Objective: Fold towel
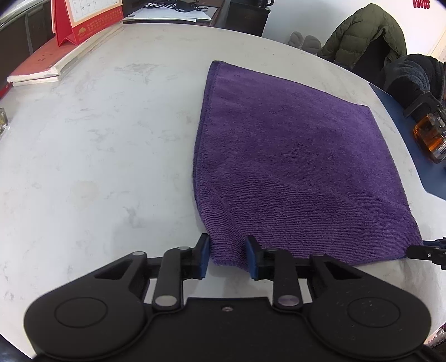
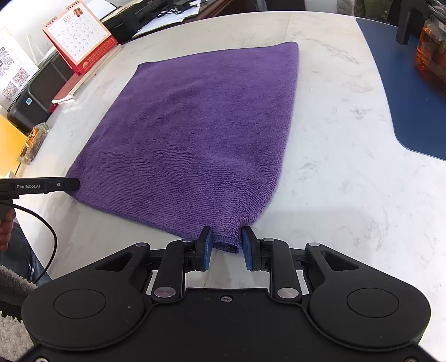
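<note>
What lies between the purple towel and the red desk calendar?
Only bare marble tabletop separates the purple towel from the red desk calendar; the left wrist view shows it.

Purple terry towel, spread flat on table, near corners bunched

White marble-look table carries everything. Red desk calendar upright at far left edge, stack of red and white books beside it. Blue mat on right side of table, glass pot of amber liquid on it. Olive padded jacket hangs beyond far edge. Black printer off table at left
</note>
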`<state>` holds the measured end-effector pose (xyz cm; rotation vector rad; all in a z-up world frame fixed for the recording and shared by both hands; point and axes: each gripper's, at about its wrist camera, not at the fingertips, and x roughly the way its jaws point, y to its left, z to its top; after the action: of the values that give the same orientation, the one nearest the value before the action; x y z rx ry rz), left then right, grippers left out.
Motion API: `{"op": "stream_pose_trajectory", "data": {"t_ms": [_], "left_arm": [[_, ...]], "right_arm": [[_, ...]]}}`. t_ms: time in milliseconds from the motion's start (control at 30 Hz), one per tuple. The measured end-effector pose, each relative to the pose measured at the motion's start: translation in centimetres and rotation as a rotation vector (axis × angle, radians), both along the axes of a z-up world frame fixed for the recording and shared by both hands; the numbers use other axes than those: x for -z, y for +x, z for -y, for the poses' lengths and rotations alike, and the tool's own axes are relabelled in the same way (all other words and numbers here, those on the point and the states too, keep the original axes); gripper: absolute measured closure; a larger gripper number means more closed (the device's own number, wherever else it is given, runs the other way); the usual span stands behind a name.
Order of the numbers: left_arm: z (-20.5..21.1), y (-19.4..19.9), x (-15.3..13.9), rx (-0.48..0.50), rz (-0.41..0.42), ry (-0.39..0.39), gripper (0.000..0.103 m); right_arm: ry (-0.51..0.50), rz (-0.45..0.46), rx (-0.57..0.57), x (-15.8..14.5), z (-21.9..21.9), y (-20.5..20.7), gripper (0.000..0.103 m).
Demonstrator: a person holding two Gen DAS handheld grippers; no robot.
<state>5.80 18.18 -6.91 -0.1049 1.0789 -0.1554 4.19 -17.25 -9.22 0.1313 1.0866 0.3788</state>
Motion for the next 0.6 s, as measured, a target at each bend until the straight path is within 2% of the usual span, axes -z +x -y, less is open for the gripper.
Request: {"op": "stream_pose_trajectory", "data": {"t_ms": [267, 600], "left_arm": [[-0.1, 0.2, -0.3, 0.004, 0.026, -0.053, 0.095], [-0.4, 0.8, -1.2, -0.003, 0.046, -0.103, 0.097]], "right_arm": [[0.010, 0.006, -0.012, 0.2, 0.1, 0.0, 0.095], [0.118, 0.000, 0.028, 0.2, 1.1, 0.2, 0.097]]}}
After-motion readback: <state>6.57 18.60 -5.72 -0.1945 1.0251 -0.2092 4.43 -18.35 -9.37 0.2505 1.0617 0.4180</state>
